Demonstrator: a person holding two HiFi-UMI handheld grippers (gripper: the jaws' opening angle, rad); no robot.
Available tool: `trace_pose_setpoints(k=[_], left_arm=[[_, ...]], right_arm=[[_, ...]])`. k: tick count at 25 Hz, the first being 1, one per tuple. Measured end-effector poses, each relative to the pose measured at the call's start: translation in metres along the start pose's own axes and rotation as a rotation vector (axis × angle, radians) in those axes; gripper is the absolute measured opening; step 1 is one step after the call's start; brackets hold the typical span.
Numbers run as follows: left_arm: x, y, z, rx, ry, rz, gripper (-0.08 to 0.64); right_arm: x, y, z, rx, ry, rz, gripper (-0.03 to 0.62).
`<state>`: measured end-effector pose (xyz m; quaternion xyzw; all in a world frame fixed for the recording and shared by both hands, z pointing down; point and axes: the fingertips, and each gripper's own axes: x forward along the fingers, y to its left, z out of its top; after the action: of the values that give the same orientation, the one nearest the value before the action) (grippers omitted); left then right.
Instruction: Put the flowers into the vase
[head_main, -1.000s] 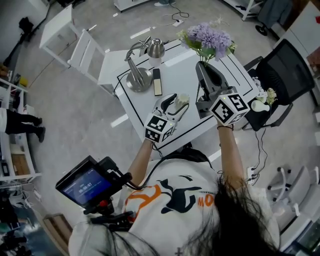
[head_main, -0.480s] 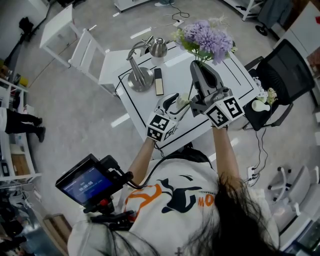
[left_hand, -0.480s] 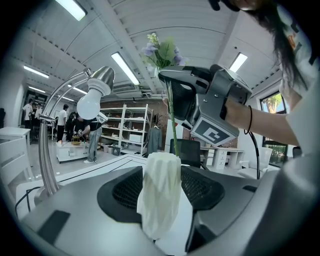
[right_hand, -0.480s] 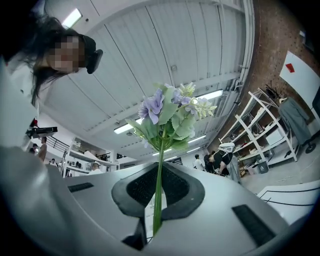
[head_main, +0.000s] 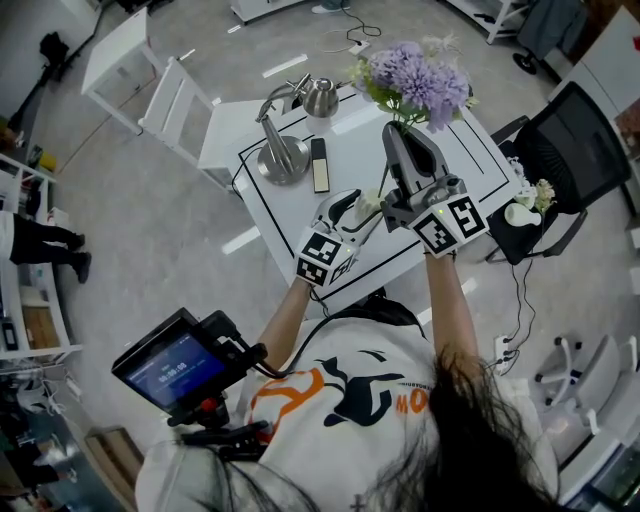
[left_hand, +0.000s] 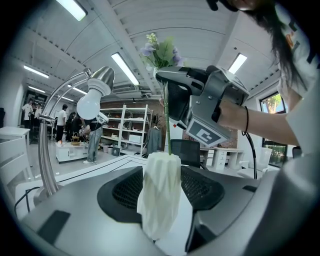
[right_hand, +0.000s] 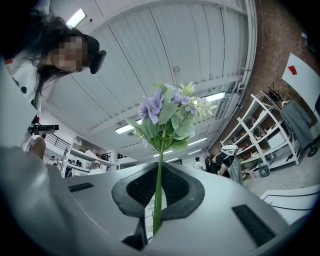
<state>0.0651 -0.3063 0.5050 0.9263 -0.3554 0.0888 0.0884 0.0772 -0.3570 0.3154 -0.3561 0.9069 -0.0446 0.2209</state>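
- The step in hand looks like the threading itself. In the left gripper view the green stem (left_hand: 167, 125) comes down to the mouth of the vase (left_hand: 160, 195). How far it has gone in cannot be told.
- The left gripper (head_main: 352, 208) stands wide, with the white faceted vase upright between its jaws. The pads seem to lie against the vase's sides and steady it at the near part of the counter (head_main: 350, 140). Whether its base rests on the counter does not show clearly.
- The right gripper (head_main: 408, 140) is closed tight on the stem and tilted upward. The flowers (right_hand: 170, 115), purple blooms with green leaves, rise clear above its jaws. It hangs just beside and above the left gripper.
- The next move calls for lowering the right gripper straight down along the vase's axis so the stem slides in.
- Its jaws should open only once the stem is well seated.
- The vase looks narrow-mouthed and light, so a sideways push from the stem could tip it. The left gripper's hold matters until the release.
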Motion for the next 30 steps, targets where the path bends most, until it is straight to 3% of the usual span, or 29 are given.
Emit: trace_pose_setpoints(k=[16, 22, 30], left_arm=[[-0.001, -0.005, 0.001, 0.006, -0.011, 0.014, 0.245], [-0.002, -0.005, 0.002, 0.002, -0.018, 0.018, 0.244], [-0.002, -0.007, 0.002, 0.003, -0.022, 0.014, 0.244]], right_arm=[[-0.041, 0.01, -0.067, -0.011, 0.159, -0.047, 0.018], [-0.047, 0.02, -0.064, -0.138, 0.22, -0.029, 0.018], [-0.062, 0.036, -0.061, -0.255, 0.231, -0.035, 0.018]])
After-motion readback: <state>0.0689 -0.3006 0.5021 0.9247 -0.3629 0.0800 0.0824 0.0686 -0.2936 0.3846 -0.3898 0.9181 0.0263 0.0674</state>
